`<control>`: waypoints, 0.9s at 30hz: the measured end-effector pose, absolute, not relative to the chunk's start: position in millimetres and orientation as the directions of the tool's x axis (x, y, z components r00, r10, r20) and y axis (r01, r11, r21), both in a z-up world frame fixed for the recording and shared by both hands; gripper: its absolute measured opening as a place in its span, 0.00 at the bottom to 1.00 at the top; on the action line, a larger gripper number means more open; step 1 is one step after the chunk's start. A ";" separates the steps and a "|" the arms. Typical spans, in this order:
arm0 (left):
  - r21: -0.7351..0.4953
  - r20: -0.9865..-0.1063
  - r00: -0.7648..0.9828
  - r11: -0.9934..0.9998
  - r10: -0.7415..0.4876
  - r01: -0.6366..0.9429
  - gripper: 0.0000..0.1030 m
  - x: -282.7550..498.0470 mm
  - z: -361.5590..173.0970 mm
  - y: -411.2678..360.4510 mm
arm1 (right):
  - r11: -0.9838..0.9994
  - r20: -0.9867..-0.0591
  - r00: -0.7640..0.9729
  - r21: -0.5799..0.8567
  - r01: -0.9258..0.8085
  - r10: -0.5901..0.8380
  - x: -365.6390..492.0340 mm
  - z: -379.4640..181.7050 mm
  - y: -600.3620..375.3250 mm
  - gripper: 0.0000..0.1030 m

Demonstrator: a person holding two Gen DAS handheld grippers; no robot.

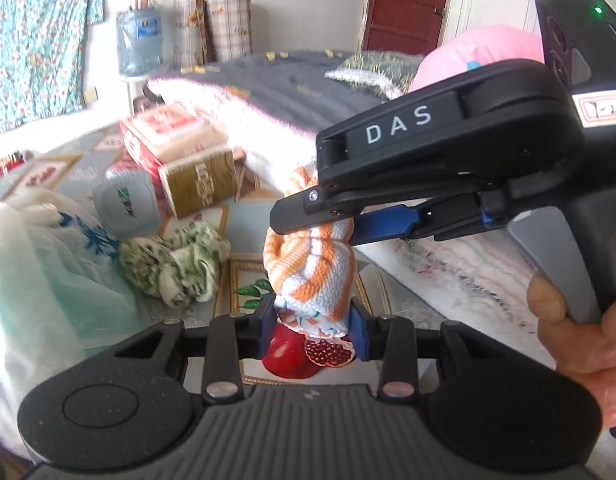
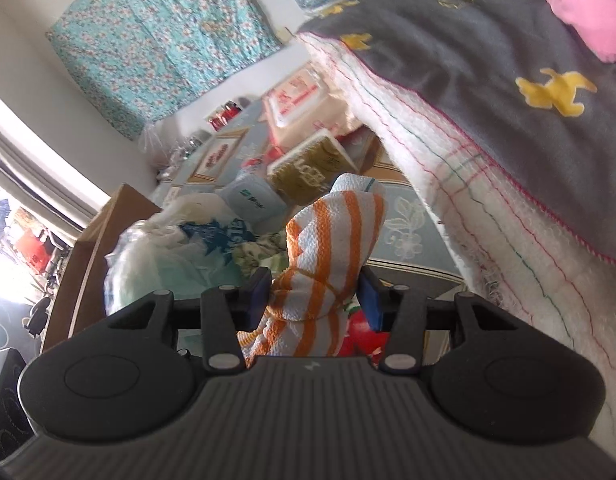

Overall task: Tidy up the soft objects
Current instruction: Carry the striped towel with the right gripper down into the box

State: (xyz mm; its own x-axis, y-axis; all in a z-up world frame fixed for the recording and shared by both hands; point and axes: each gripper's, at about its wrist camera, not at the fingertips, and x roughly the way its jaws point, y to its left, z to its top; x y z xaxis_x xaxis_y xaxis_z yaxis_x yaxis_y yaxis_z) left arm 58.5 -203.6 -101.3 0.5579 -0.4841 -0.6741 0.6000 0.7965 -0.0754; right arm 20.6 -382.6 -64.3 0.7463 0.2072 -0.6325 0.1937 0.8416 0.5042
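The left claw [image 1: 316,328] was clamped on the lower end of one orange-striped cloth [image 1: 312,280], held above the counter [image 1: 404,312]. The right claw [image 2: 316,296] pinched its upper end. Only the left view showed the person's hand [image 1: 580,336] and one green-patterned cloth [image 1: 176,272]; only the right showed the bright doorway [image 2: 12,240].

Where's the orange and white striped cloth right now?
The orange and white striped cloth hangs mid-frame in the left wrist view, pinched between the left gripper below and right gripper above, right of the crumpled green floral cloth.
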 end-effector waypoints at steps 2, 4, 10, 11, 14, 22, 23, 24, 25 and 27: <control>-0.066 -0.658 0.579 0.803 -0.482 0.593 0.38 49.9 -92.0 -193.7 | 0.845 -0.611 0.759 0.510 0.163 0.222 13.3 -53.4 -373.7 0.44; -0.056 -0.636 0.607 0.813 -0.476 0.579 0.38 39.6 -81.5 -183.2 | 0.848 -0.589 0.770 0.515 0.125 0.244 8.3 -42.0 -363.0 0.44; -0.027 -0.569 0.715 0.877 -0.408 0.479 0.37 18.3 -49.7 -133.7 | 0.853 -0.518 0.776 0.520 -0.047 0.359 12.9 -7.0 -315.0 0.44; -0.019 -0.558 0.734 0.891 -0.387 0.454 0.37 15.8 -43.7 -123.7 | 0.851 -0.507 0.771 0.518 -0.085 0.386 16.4 -0.2 -301.9 0.44; -0.001 -0.532 0.788 0.931 -0.311 0.366 0.38 9.6 -28.5 -90.3 | 0.837 -0.485 0.738 0.511 -0.196 0.469 32.7 17.6 -261.2 0.44; 0.001 -0.510 0.856 0.995 -0.086 0.100 0.38 6.2 5.3 17.3 | 0.725 -0.477 0.550 0.521 -0.451 0.685 92.7 55.0 -122.5 0.44; -0.001 -0.517 0.854 0.998 -0.056 0.064 0.38 7.4 7.9 30.0 | 0.708 -0.486 0.518 0.530 -0.467 0.704 101.4 55.0 -105.4 0.44; -0.010 -0.527 0.849 1.000 -0.030 0.030 0.38 8.5 8.4 44.0 | 0.690 -0.497 0.479 0.541 -0.481 0.724 110.4 54.1 -85.0 0.44; -0.027 -0.541 0.841 1.000 -0.010 -0.006 0.38 9.6 9.9 56.9 | 0.673 -0.511 0.438 0.555 -0.489 0.740 120.2 52.0 -64.6 0.44; -0.072 -0.569 0.822 0.995 0.015 -0.068 0.38 14.2 7.6 83.2 | 0.647 -0.539 0.361 0.586 -0.488 0.761 138.1 44.3 -29.2 0.44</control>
